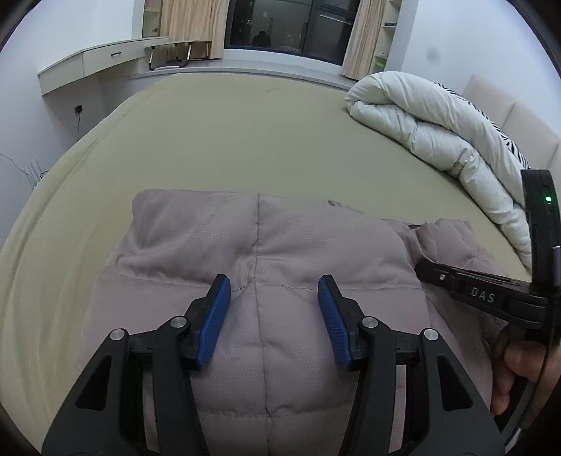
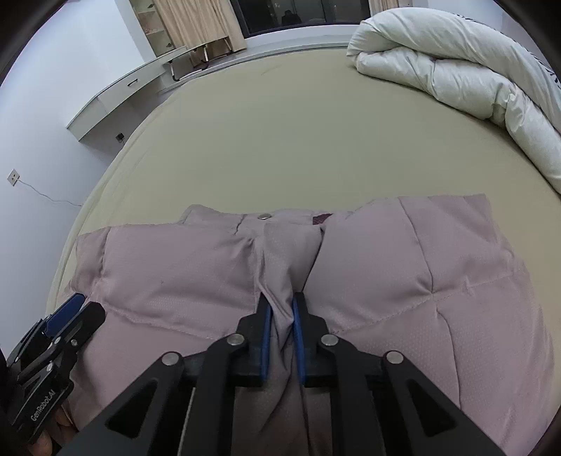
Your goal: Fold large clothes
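Bed (image 1: 245, 140) fills both views, olive sheet. Rolled white duvet (image 1: 438, 133) sits at 2 o'clock, well apart from my work. Desk (image 1: 87, 63) at 10 o'clock by the wall, window (image 1: 291, 28) at 12.

Puffer jacket (image 2: 175, 273), mauve and quilted, lies on the near edge of the bed at 6 o'clock, under both tools. It looks part folded: two padded panels meet along a centre strip, a metal snap (image 2: 263, 216) at the far end, dark red label (image 2: 320, 219) beside it. Thick, springy stuff, I'd guess it pops back open.

Step in hand, I judge: mid fold, sides brought in, lengthwise fold not yet done.

Right gripper (image 2: 280, 315) is pinched narrow on the centre strip fabric, cloth bunched between the blue pads. Left gripper (image 1: 274, 291) is spread wide over the quilting, holding nothing; I can't tell if it touches.

Next move calls for the left to bite a matching edge at 9 o'clock, then both to lift together, slow, keeping the padding from slipping.
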`<state>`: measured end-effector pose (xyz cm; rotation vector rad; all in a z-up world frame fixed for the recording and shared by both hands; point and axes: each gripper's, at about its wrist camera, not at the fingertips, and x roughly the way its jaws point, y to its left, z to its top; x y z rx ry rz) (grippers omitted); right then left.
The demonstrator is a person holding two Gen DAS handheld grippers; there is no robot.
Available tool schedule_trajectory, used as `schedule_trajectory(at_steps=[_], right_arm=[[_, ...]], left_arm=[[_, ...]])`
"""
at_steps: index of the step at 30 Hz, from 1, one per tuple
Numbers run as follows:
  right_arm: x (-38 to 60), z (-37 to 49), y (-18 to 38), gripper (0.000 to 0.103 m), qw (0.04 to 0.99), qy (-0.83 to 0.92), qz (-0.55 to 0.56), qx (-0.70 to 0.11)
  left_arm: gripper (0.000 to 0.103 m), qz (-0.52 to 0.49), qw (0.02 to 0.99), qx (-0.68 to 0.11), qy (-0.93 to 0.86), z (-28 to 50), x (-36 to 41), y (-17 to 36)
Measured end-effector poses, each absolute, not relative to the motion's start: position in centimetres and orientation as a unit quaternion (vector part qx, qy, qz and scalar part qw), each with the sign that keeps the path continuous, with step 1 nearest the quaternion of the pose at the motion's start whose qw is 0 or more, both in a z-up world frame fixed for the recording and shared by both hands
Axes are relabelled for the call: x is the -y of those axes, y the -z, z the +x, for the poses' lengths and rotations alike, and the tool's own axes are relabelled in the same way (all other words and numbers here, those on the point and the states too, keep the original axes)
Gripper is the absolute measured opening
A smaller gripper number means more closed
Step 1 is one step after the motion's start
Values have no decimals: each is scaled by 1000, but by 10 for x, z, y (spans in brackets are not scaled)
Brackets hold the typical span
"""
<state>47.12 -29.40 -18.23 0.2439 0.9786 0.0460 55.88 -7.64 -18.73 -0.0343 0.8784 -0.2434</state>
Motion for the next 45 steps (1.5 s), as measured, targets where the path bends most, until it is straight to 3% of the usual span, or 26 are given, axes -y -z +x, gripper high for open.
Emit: schedule_trajectory(at_steps=[16,39,45], right_arm=[[288,485,218,13,887,-32,83,-453],[288,478,221,14,899,-33,88,-428],[282,472,208,18,900,-30,82,-426]], left_arm=[[51,-15,887,-447,115,605,76,264],[51,-17,892,-435,119,597,70,270],[51,-22,889,-441,122,595,68,262]])
